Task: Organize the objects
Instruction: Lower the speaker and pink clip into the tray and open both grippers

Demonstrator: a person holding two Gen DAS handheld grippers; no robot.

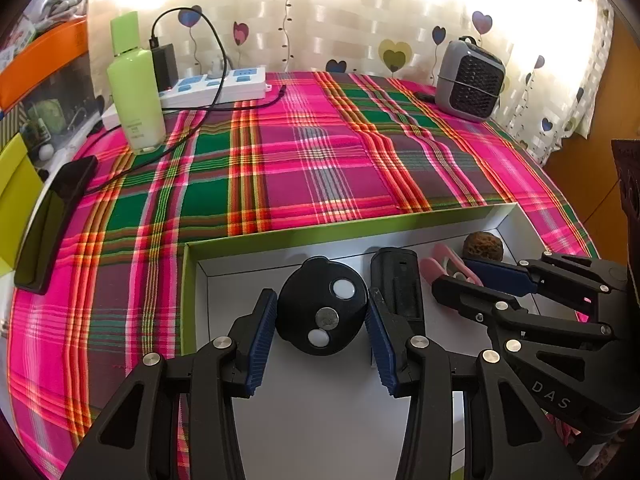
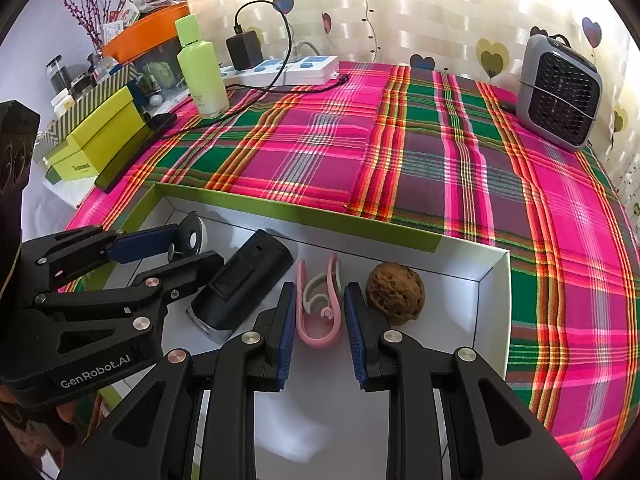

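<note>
— Backdrop? Plaid cloth (image 1: 320, 160) in pink and green over the table, heart-print curtain (image 1: 360, 20) glowing behind.

— And at the left gripper (image 1: 321, 326)?
— Blue pads spread either side of a round black disc (image 1: 322, 307), a sliver of gap on each side; nothing clamped. Lying flat on the white floor of the box (image 1: 340, 236).

— Right gripper (image 2: 320, 322)?
— Also parted, straddling a pink clip (image 2: 320, 312) without squeezing it; small gaps at both pads.

— Rest of the box?
— Black rectangular device (image 2: 244, 288) between disc and clip, tilted. Brown wrinkled walnut (image 2: 395, 294) just right of the clip, near the box's far right corner. Green outer wall, white inside.

— Farther out?
— Green bottle (image 1: 136, 92) upright at the back left, beside a white power strip (image 1: 216, 86) with a black charger (image 2: 244, 52) plugged in. Dark phone (image 1: 56, 224) at the left edge. Grey fan heater (image 1: 470, 80) back right. Yellow-green boxes (image 2: 96, 140) stacked off the table's left.
</note>
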